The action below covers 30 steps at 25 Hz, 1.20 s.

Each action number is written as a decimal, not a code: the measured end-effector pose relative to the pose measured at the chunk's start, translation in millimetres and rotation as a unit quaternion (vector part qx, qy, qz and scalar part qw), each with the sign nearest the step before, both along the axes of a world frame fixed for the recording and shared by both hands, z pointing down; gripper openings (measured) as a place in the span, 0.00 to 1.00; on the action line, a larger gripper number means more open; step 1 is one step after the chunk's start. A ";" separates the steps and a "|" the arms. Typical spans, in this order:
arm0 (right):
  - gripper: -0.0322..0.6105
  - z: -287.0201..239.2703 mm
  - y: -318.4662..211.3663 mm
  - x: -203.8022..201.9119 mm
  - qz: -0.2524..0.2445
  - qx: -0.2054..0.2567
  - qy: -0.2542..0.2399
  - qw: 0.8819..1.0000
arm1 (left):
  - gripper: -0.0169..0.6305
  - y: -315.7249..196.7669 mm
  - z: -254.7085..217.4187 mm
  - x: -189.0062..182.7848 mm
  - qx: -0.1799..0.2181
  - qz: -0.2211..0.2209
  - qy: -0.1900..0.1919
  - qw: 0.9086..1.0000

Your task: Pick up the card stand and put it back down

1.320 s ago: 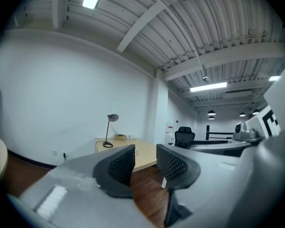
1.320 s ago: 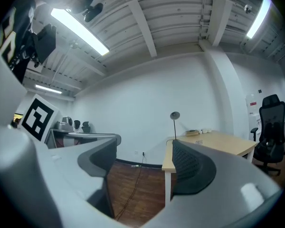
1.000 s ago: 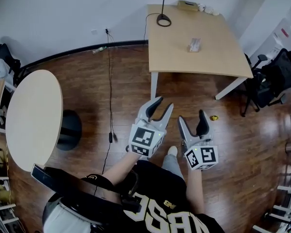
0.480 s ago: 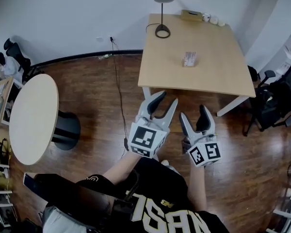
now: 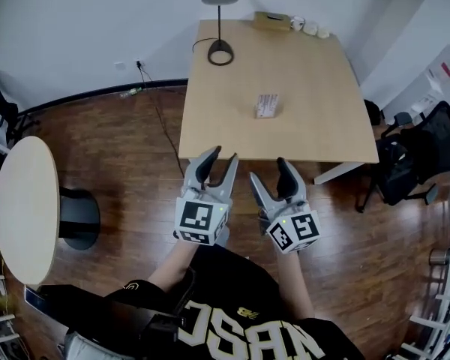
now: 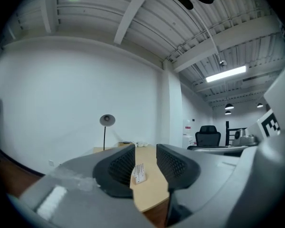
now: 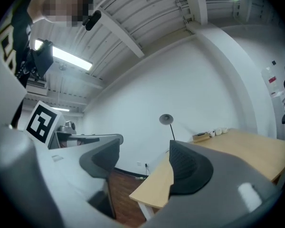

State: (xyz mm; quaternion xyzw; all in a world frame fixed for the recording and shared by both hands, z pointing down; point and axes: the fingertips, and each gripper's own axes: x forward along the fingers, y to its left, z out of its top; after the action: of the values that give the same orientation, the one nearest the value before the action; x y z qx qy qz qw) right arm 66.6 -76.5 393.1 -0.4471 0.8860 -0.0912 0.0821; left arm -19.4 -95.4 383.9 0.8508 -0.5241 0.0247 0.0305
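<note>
The left gripper [image 5: 221, 156] has its jaws nearly together and empty. The right gripper [image 5: 268, 171] has its jaws apart; they have just been closing on nothing. Both hover at the near edge of the table [image 5: 322, 130]. The card stand [image 5: 266, 105] sits mid-table, with a lamp [image 5: 220, 51] at the far left and plank floor [image 5: 120, 141] around.

A dark wooden floor [image 5: 135, 148] and white wall [image 5: 75, 28] surround a rectangular table [image 5: 315, 111], lamp [image 5: 220, 52] and round table [image 5: 22, 208].
</note>
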 end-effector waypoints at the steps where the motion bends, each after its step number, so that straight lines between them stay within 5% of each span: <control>1: 0.56 -0.4 -17.7 -0.5 0.003 -0.001 0.006 1.000 | 0.24 -16.7 -0.3 -3.1 0.002 0.000 0.000 1.000; 10: 0.55 -3.7 -133.6 16.0 0.074 -0.012 0.047 0.996 | 0.24 -126.1 -13.1 -28.1 -0.001 0.005 0.018 1.000; 23: 0.53 20.7 -208.1 98.2 0.096 -0.042 0.056 0.993 | 0.28 -195.2 34.3 14.7 -0.048 -0.022 -0.048 0.997; 30: 0.53 58.4 -222.6 112.5 0.083 -0.095 0.049 0.991 | 0.36 -229.3 78.6 -13.1 -0.115 -0.006 -0.098 0.988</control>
State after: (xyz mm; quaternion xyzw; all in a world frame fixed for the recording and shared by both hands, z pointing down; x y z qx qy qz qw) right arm 179.1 -299.1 451.5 -0.5285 0.8363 -0.1463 0.0030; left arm -32.5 -324.7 462.6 0.8320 -0.5232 0.1681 0.0764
